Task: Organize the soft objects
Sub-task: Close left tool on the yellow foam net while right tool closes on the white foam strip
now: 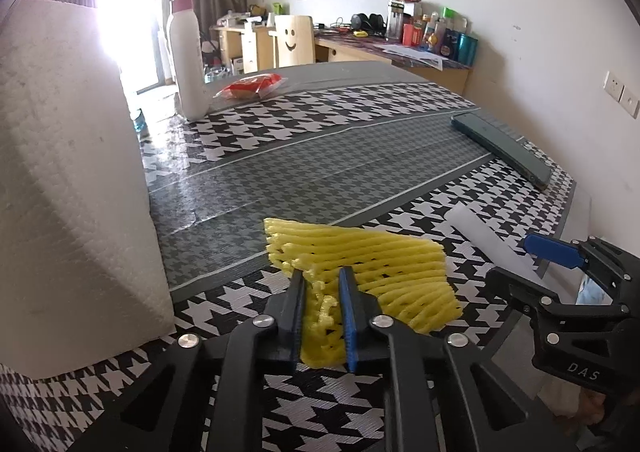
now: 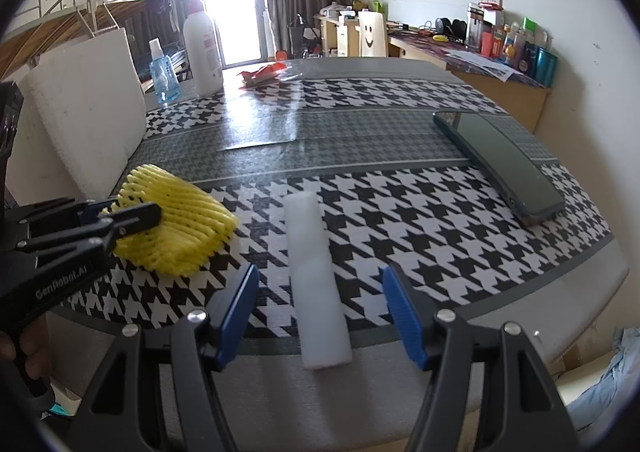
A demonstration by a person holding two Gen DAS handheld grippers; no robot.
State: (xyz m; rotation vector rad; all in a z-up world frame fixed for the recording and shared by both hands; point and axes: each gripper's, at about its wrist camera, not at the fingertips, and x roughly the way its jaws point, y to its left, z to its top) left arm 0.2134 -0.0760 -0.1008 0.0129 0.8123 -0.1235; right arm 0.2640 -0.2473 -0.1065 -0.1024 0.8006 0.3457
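A yellow foam net sleeve (image 1: 372,264) lies on the houndstooth tablecloth (image 1: 320,124), and my left gripper (image 1: 322,278) is shut on its near edge, the mesh bunched between the blue pads. In the right wrist view the same yellow net (image 2: 184,224) shows at the left with the left gripper (image 2: 136,218) clamped on it. A white foam strip (image 2: 316,276) lies lengthwise on the cloth, its near end between the spread fingers of my right gripper (image 2: 318,300), which stands open with neither pad touching it. In the left wrist view the strip (image 1: 492,240) lies under the right gripper's blue finger (image 1: 554,250).
A big white foam block (image 1: 68,188) stands at the left, close to the net. A white pump bottle (image 1: 186,48), a blue spray bottle (image 2: 163,72) and a red packet (image 1: 252,86) sit at the far side. A dark phone (image 2: 504,164) lies at the right. The table's near edge (image 2: 520,336) is close.
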